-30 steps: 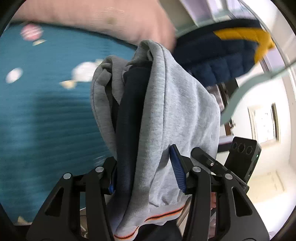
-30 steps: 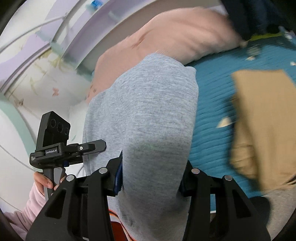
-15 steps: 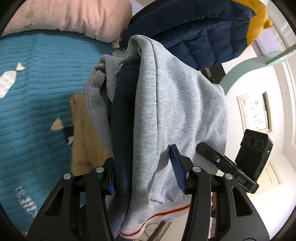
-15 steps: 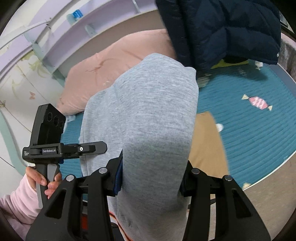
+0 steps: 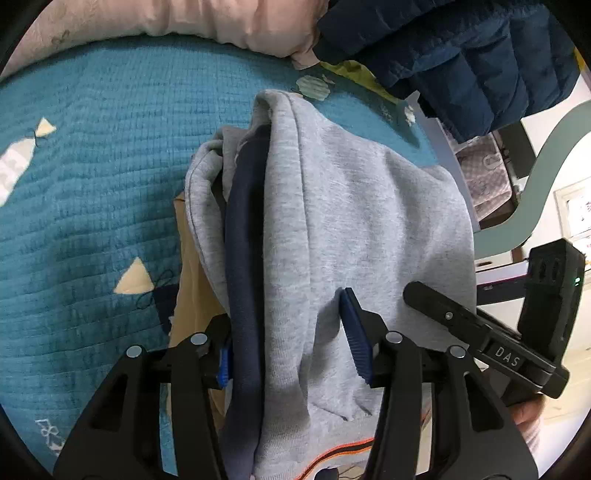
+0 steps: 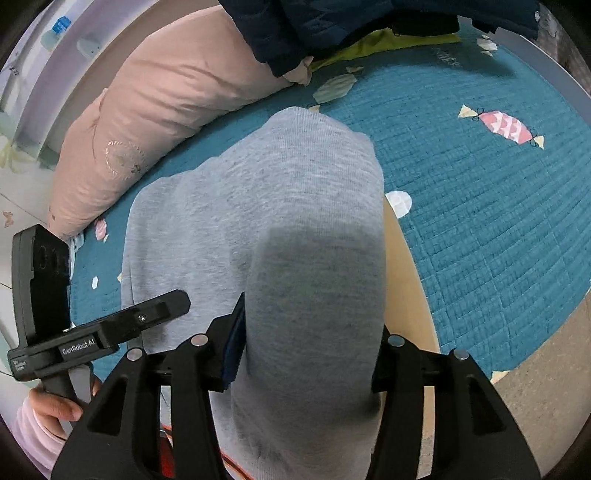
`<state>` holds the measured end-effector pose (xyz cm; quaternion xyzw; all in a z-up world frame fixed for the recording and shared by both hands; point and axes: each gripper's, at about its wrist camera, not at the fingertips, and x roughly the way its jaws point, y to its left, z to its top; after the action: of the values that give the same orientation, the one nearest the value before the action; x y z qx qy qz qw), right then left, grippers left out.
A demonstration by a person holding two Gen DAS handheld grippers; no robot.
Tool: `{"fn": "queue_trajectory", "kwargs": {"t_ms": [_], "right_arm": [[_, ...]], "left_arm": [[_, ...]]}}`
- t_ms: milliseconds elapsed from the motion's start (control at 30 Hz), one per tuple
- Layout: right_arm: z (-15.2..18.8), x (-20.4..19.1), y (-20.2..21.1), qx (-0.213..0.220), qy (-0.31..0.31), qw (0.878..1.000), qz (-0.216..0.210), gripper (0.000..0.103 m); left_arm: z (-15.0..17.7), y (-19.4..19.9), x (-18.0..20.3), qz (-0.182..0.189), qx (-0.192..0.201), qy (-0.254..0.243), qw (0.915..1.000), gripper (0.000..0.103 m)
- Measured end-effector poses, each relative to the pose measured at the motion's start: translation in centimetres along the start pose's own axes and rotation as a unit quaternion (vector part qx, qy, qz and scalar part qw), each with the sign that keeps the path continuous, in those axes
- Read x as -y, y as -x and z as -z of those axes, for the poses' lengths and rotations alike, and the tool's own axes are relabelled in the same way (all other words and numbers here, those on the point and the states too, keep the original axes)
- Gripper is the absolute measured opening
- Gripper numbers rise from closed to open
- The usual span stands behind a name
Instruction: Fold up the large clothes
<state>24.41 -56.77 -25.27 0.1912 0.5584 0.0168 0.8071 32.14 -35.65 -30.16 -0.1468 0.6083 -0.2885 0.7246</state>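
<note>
A folded grey sweatshirt (image 5: pixel 351 203) with a navy inner layer and an orange-striped hem hangs between both grippers. My left gripper (image 5: pixel 290 343) is shut on one end of it, blue pads pressing the bunched cloth. In the right wrist view the same grey sweatshirt (image 6: pixel 288 192) bulges up between the fingers of my right gripper (image 6: pixel 308 343); its jaws are opening, with the cloth still filling the gap and touching both pads. Both grippers point steeply down over a teal quilt (image 5: pixel 92 166). A folded tan garment (image 5: pixel 192 266) lies on the quilt right under the sweatshirt.
A pink pillow (image 6: pixel 155 110) runs along the quilt's far side, and a navy puffer jacket (image 6: pixel 332 22) lies beside it. The tan garment (image 6: pixel 402 266) shows at the sweatshirt's right. The teal quilt (image 6: pixel 480 221) ends at bare floor at lower right. A hand (image 6: pixel 55 406) grips the other handle.
Both views have swung down and across to the teal quilt. The sweatshirt has come lower and now hangs over the tan garment. Both grips look the same.
</note>
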Motion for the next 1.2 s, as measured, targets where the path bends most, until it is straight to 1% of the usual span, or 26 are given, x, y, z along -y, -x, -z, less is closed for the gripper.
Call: {"fn": "queue_trajectory", "kwargs": {"t_ms": [67,100,167,233,267,300,333,367,400,467,533,600,700,767,867,933,967,1000,1033,1067,1100,1133,1200], "right_arm": [[-0.1,-0.3,1.1,0.001,-0.005,1.000,0.010,0.051],[-0.1,-0.3,1.7,0.004,-0.012,1.000,0.014,0.052],[-0.2,0.0,2.7,0.012,-0.018,0.999,0.024,0.054],[-0.6,0.3,4.1,0.037,-0.023,0.997,0.056,0.056],[-0.5,0.3,5.0,0.053,-0.024,0.995,0.075,0.059],[-0.4,0.2,6.2,0.072,-0.024,0.993,0.092,0.061],[-0.2,0.0,7.5,0.087,-0.019,0.991,0.101,0.061],[-0.2,-0.1,8.3,0.097,-0.016,0.990,0.102,0.061],[0.1,-0.3,9.5,0.111,-0.014,0.989,0.100,0.066],[0.7,-0.9,11.8,0.132,-0.017,0.986,0.104,0.076],[1.3,-1.4,13.5,0.155,-0.010,0.982,0.105,0.076],[1.8,-2.3,14.6,0.163,-0.003,0.981,0.103,0.076],[3.0,-3.4,15.6,0.179,0.008,0.978,0.105,0.076],[3.6,-4.2,15.8,0.188,0.018,0.976,0.106,0.076],[4.4,-4.9,15.0,0.178,0.027,0.978,0.109,0.076],[4.8,-5.3,14.0,0.171,0.036,0.978,0.110,0.075],[4.8,-5.1,13.3,0.165,0.035,0.980,0.103,0.065],[4.7,-5.0,12.7,0.159,0.031,0.982,0.098,0.052],[4.6,-4.7,12.0,0.151,0.023,0.984,0.093,0.046],[4.6,-4.5,11.5,0.145,0.018,0.986,0.086,0.031],[4.5,-4.2,10.5,0.132,0.012,0.989,0.071,0.021],[4.5,-4.1,9.8,0.124,0.010,0.990,0.065,0.019],[4.3,-3.8,8.5,0.109,0.003,0.992,0.058,0.012]], "left_arm": [[-0.1,0.6,0.6,-0.008,-0.007,0.000,0.9999,0.050],[-0.7,1.0,0.9,-0.016,-0.008,-0.004,0.9998,0.050],[-0.8,1.9,1.8,-0.038,-0.007,-0.024,0.9990,0.050],[-0.9,2.5,2.2,-0.059,-0.004,-0.032,0.9977,0.051],[-0.7,3.0,2.6,-0.078,0.001,-0.041,0.9961,0.050],[-0.6,3.8,3.1,-0.095,0.014,-0.059,0.9937,0.051],[-0.8,4.3,3.6,-0.095,0.027,-0.074,0.9923,0.051],[-0.7,5.3,4.1,-0.088,0.040,-0.090,0.9912,0.056],[-0.8,5.9,4.4,-0.085,0.046,-0.096,0.9906,0.065],[-0.7,7.7,5.1,-0.086,0.066,-0.097,0.9894,0.071],[-0.3,9.3,5.7,-0.070,0.079,-0.099,0.9895,0.071],[0.1,10.2,6.2,-0.070,0.087,-0.097,0.9890,0.076],[0.7,10.4,6.8,-0.050,0.086,-0.090,0.9909,0.076],[1.4,10.0,7.6,-0.047,0.082,-0.092,0.9913,0.076],[2.6,9.6,8.5,-0.045,0.075,-0.101,0.9910,0.076],[3.2,8.9,8.7,-0.049,0.068,-0.098,0.9916,0.076],[3.5,8.7,8.7,-0.049,0.066,-0.097,0.9919,0.076],[3.7,8.3,8.7,-0.047,0.062,-0.096,0.9923,0.076],[3.8,7.7,8.6,-0.045,0.056,-0.096,0.9928,0.076],[4.0,7.0,8.6,-0.043,0.049,-0.096,0.9933,0.076],[4.1,6.5,8.4,-0.044,0.045,-0.096,0.9934,0.074],[4.1,6.0,8.4,-0.045,0.042,-0.097,0.9934,0.072],[4.1,4.9,8.1,-0.045,0.031,-0.098,0.9937,0.049]]}}
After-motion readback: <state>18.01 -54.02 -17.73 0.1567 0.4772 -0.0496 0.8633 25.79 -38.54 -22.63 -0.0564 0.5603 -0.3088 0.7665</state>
